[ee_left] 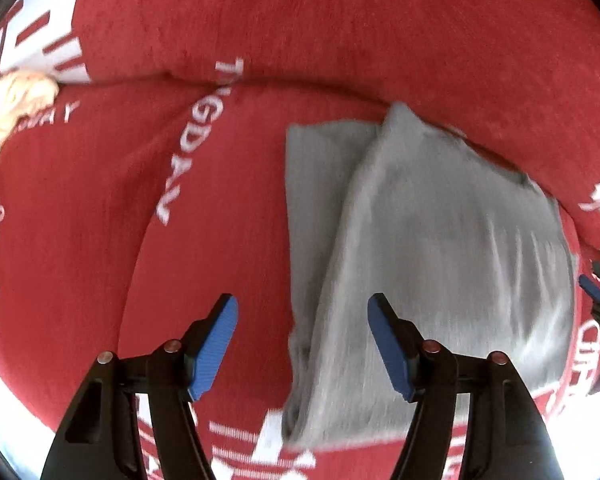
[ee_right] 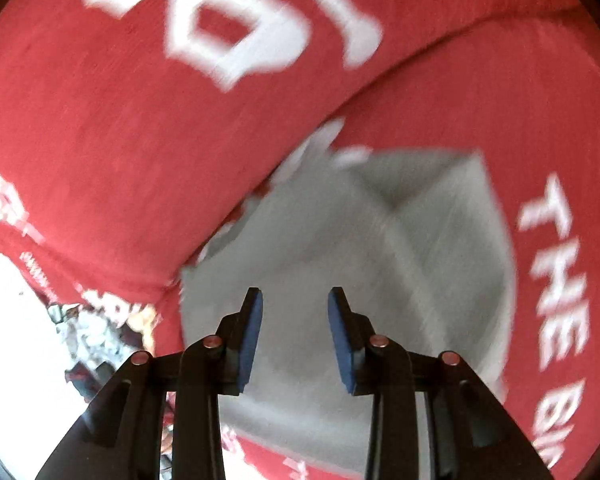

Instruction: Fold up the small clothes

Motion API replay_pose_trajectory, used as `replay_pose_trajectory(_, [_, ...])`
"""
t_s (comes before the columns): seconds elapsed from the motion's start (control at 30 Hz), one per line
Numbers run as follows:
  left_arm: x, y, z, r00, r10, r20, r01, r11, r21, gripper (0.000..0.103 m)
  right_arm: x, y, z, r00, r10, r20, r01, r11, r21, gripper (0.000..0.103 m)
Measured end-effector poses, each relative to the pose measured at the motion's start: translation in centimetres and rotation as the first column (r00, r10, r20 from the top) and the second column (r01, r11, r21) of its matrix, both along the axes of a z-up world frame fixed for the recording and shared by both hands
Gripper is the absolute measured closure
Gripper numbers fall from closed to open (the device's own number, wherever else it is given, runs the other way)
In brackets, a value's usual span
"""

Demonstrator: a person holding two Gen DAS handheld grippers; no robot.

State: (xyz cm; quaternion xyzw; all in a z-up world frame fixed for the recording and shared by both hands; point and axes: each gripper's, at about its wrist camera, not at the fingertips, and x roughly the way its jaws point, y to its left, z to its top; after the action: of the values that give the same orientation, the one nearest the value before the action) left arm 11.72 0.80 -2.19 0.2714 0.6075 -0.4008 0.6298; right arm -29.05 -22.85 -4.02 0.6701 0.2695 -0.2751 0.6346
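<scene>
I see one grey garment (ee_left: 440,264), partly folded, lying on the red cover (ee_left: 340,20) printed with white letters. My left gripper (ee_left: 302,344) hangs spread wide over its near left edge, grasping nothing. My right gripper (ee_right: 295,336) hovers above the same cloth, also parted and empty. One tan object (ee_left: 16,104) lies far left, blurred.
</scene>
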Motion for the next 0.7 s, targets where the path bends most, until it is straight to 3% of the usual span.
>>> replay_pose_trajectory(0.13, [-1.0, 1.7, -0.2, 0.996, -0.035, -0.077, 0.035, 0.999, -0.006, 0.034, 3.6, 6.1, 0.4, 0.997, 0.054, 0.060, -0.056, 0.998, 0.038, 0.065])
replay_pose_trajectory(0.33, [-2.3, 3.3, -1.1, 0.964, -0.151, -0.219, 0.145, 0.989, -0.041, 0.034, 9.9, 17.3, -2.9, 0.991, 0.097, 0.096, -0.114, 0.974, 0.197, 0.064])
replay_pose_trajectory(0.5, [-3.0, 3.1, -1.7, 0.918, -0.229, -0.322, 0.208, 0.973, -0.100, 0.035, 12.2, 21.7, -6.3, 0.994, -0.021, 0.103, -0.009, 0.958, 0.286, 0.064])
replay_pose_trajectory(0.67, [-3.2, 2.7, -2.1, 0.901, -0.258, -0.350, 0.224, 0.965, -0.134, 0.035, 11.9, 22.4, -7.0, 0.986, -0.136, 0.099, 0.107, 0.962, 0.253, 0.056])
replay_pose_trajectory(0.7, [-3.2, 2.7, -2.2, 0.897, -0.258, -0.359, 0.223, 0.965, -0.137, 0.045, 11.7, 22.5, -7.1, 0.978, -0.179, 0.109, 0.148, 0.957, 0.249, 0.056])
